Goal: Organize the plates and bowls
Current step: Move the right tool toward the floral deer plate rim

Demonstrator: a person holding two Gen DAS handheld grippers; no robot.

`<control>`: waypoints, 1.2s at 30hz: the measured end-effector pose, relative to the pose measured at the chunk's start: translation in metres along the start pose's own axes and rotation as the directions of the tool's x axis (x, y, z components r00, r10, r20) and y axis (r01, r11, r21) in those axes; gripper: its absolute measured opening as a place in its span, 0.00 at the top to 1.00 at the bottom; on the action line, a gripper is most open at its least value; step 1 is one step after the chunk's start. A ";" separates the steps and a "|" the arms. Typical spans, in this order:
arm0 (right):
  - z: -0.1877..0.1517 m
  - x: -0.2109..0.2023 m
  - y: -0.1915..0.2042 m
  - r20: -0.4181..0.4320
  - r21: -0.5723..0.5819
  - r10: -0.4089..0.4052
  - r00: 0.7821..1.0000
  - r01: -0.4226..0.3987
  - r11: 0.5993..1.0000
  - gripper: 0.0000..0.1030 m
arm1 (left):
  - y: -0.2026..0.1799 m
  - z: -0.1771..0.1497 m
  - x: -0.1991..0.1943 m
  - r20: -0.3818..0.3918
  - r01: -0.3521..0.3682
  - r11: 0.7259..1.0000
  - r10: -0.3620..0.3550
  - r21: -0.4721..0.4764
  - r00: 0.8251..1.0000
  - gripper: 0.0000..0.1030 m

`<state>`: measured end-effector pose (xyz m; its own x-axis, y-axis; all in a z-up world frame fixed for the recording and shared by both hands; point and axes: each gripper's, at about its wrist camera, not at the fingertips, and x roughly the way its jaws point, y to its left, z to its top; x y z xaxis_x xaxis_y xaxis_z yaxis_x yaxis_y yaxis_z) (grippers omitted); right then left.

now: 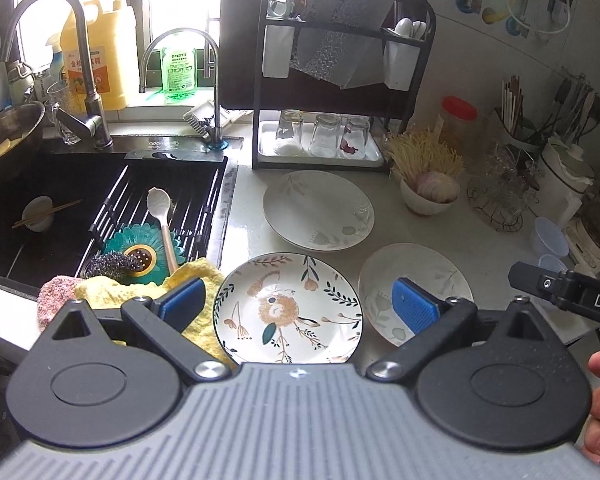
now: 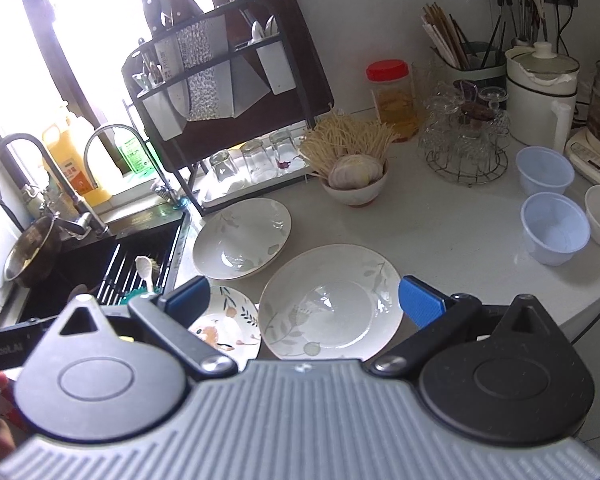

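Black left gripper (image 1: pixel 298 300) and right gripper (image 2: pixel 304 300), blue pads, ribbed grey bodies, silver screws.

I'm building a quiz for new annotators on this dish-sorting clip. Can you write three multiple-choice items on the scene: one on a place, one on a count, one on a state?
1. Where does the flower-pattern plate lie?
A. In the sink
B. On the counter beside the yellow cloth
C. On the black rack

2. How many plates lie on the counter?
A. Three
B. One
C. Five

3. What state is the left hand-held gripper in?
A. Shut on a plate
B. Shut on a cloth
C. Open, holding nothing

Answers:
1. B, the left wrist view shows it on the counter, its left edge by the cloth.
2. A, the flowered one plus the far pale leaf-print plate and the near pale leaf-print plate.
3. C, its blue pads stand wide apart with only the counter scene between them.
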<state>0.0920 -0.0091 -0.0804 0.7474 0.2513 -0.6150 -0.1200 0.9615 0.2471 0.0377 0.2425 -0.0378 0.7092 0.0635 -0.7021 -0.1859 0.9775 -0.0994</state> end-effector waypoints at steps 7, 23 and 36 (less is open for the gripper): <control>0.002 0.042 0.016 -0.068 0.037 0.036 0.997 -0.033 0.999 0.16 | 0.031 0.015 0.033 -0.047 0.024 0.996 -0.028 -0.082 0.998 0.02; -0.014 0.112 0.049 -0.280 0.127 0.102 0.955 -0.069 0.989 0.29 | 0.084 0.014 0.114 -0.201 -0.005 0.997 -0.010 -0.073 0.980 0.02; -0.059 0.156 0.054 -0.430 0.247 0.112 0.896 -0.003 0.969 0.42 | 0.099 0.006 0.179 -0.296 0.055 0.998 -0.048 0.013 0.954 0.02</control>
<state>0.1635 0.0885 -0.2075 0.3750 0.3808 -0.8452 0.0427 0.9037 0.4261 0.1503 0.3522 -0.1688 0.4844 -0.0462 -0.8736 -0.1379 0.9821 -0.1284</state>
